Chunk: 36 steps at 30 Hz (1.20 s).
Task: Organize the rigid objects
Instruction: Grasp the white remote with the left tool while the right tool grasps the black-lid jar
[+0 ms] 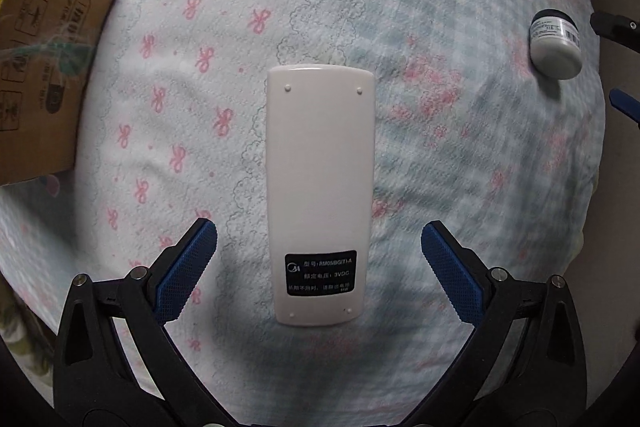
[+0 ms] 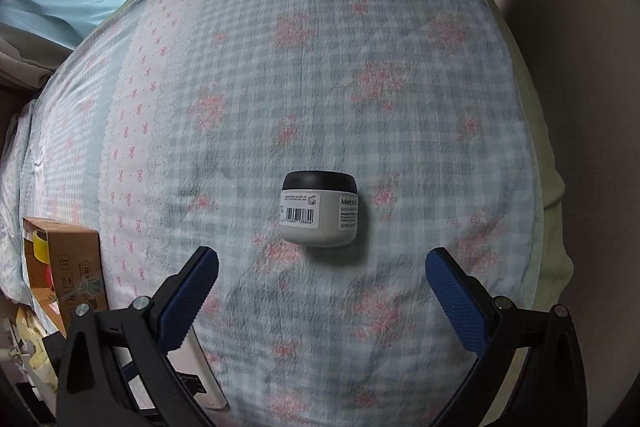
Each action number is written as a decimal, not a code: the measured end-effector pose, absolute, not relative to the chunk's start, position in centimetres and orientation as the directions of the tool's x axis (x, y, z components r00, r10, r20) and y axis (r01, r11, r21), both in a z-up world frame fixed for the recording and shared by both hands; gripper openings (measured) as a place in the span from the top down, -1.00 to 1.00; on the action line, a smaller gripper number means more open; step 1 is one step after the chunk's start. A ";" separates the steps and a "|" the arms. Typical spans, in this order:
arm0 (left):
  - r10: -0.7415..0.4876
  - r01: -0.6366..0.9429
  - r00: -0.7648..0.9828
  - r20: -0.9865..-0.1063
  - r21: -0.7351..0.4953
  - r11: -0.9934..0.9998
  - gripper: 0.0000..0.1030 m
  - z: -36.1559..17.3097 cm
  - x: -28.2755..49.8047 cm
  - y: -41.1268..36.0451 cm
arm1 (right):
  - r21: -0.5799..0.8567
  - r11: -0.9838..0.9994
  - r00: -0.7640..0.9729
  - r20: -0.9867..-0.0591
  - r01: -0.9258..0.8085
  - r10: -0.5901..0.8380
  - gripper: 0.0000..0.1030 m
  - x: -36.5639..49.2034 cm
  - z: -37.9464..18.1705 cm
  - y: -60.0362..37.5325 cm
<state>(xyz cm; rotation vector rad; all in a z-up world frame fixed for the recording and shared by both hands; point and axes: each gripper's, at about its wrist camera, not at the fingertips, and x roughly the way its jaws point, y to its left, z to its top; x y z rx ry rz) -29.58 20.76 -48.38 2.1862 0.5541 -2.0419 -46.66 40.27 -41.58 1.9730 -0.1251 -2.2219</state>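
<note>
Left wrist view: left gripper point(image 1: 319, 259) fingers wide astride remote point(image 1: 320, 195); right gripper point(image 2: 322, 277) fingers wide, empty.

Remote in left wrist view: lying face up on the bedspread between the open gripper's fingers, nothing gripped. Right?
Not quite. The remote lies face down: the left wrist view shows its plain back and black rating label, no buttons. The rest holds: it lies on the bedspread, ahead of the open left gripper, ungripped.
</note>
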 end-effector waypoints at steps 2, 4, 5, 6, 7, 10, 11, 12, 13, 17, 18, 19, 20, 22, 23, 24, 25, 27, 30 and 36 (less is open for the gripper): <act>0.185 0.316 0.041 -0.982 -0.163 -0.935 -0.96 -48.9 -29.9 21.3 | 0.188 -0.981 -0.088 -0.978 0.048 -0.191 -1.00 -47.5 -42.7 40.2; 0.179 0.312 0.046 -0.983 -0.156 -0.937 -0.95 -49.4 -30.2 21.7 | 0.188 -0.981 -0.067 -0.979 0.043 -0.191 -0.98 -48.1 -43.6 39.9; 0.177 0.312 0.048 -0.983 -0.153 -0.938 -0.92 -49.5 -30.3 21.8 | 0.186 -0.982 -0.061 -0.980 0.046 -0.188 -0.94 -48.4 -44.0 39.7; 0.173 0.313 0.049 -0.984 -0.150 -0.938 -0.88 -49.7 -30.4 21.8 | 0.182 -0.982 -0.050 -0.982 0.052 -0.185 -0.84 -48.7 -44.3 39.5; 0.172 0.315 0.052 -0.984 -0.147 -0.938 -0.79 -49.9 -30.4 21.8 | 0.178 -0.982 -0.039 -0.983 0.056 -0.180 -0.74 -48.9 -44.7 39.3; 0.167 0.323 0.078 -0.983 -0.134 -0.937 -0.58 -50.7 -30.3 21.8 | 0.175 -0.983 -0.011 -0.984 0.057 -0.176 -0.53 -49.2 -45.6 38.6; 0.164 0.325 0.090 -0.982 -0.127 -0.937 -0.53 -50.9 -30.1 21.8 | 0.169 -0.984 -0.006 -0.985 0.056 -0.170 -0.51 -49.2 -45.8 38.5; 0.162 0.324 0.093 -0.982 -0.124 -0.938 -0.52 -51.0 -29.9 21.8 | 0.163 -0.985 -0.003 -0.987 0.053 -0.163 -0.47 -49.2 -45.9 38.4; 0.158 0.319 0.092 -0.983 -0.121 -0.940 -0.50 -51.0 -29.6 22.0 | 0.161 -0.986 -0.001 -0.987 0.046 -0.161 -0.47 -49.1 -46.1 38.3; 0.149 0.304 0.100 -0.984 -0.112 -0.946 -0.47 -51.1 -29.5 22.4 | 0.159 -0.987 0.009 -0.987 0.003 -0.159 -0.36 -48.9 -46.7 38.6; 0.148 0.303 0.103 -0.984 -0.111 -0.947 -0.47 -51.2 -29.5 22.4 | 0.158 -0.987 0.012 -0.987 -0.007 -0.158 -0.31 -48.8 -46.8 38.7; 0.146 0.301 0.105 -0.984 -0.108 -0.948 -0.47 -51.3 -29.6 22.5 | 0.158 -0.987 0.014 -0.987 -0.015 -0.158 -0.26 -48.8 -46.9 38.8; 0.144 0.298 0.107 -0.984 -0.106 -0.949 -0.47 -51.3 -29.6 22.6 | 0.156 -0.988 0.015 -0.988 -0.020 -0.157 -0.23 -48.7 -46.9 38.9; 0.148 0.293 0.107 -0.983 -0.111 -0.950 -0.41 -51.3 -29.5 22.8 | 0.146 -0.989 0.017 -0.989 -0.019 -0.147 -0.14 -48.5 -47.0 38.9; 0.146 0.285 0.107 -0.983 -0.111 -0.952 -0.27 -51.2 -29.5 22.8 | 0.139 -0.990 0.017 -0.990 -0.016 -0.140 -0.12 -48.5 -47.0 38.9; 0.154 0.276 0.102 -0.983 -0.121 -0.953 -0.20 -51.0 -29.4 22.8 | 0.130 -0.991 0.017 -0.991 -0.014 -0.130 -0.05 -48.4 -46.9 38.9; 0.160 0.267 0.098 -0.982 -0.129 -0.955 -0.06 -50.9 -29.4 22.8 | 0.128 -0.992 0.015 -0.992 -0.009 -0.128 -0.03 -48.3 -46.9 39.0; 0.167 0.260 0.102 -0.981 -0.136 -0.956 -0.06 -50.7 -29.3 22.8 | 0.134 -0.991 0.015 -0.991 -0.011 -0.134 -0.03 -48.2 -47.0 39.2; 0.177 0.265 0.101 -0.979 -0.145 -0.953 -0.06 -50.6 -29.2 22.8 | 0.135 -0.991 0.016 -0.991 -0.011 -0.135 -0.03 -48.1 -47.0 39.3; 0.185 0.265 0.079 -0.980 -0.158 -0.951 -0.05 -49.7 -29.0 22.9 | 0.147 -0.989 0.007 -0.989 0.006 -0.147 -0.02 -47.6 -46.7 39.6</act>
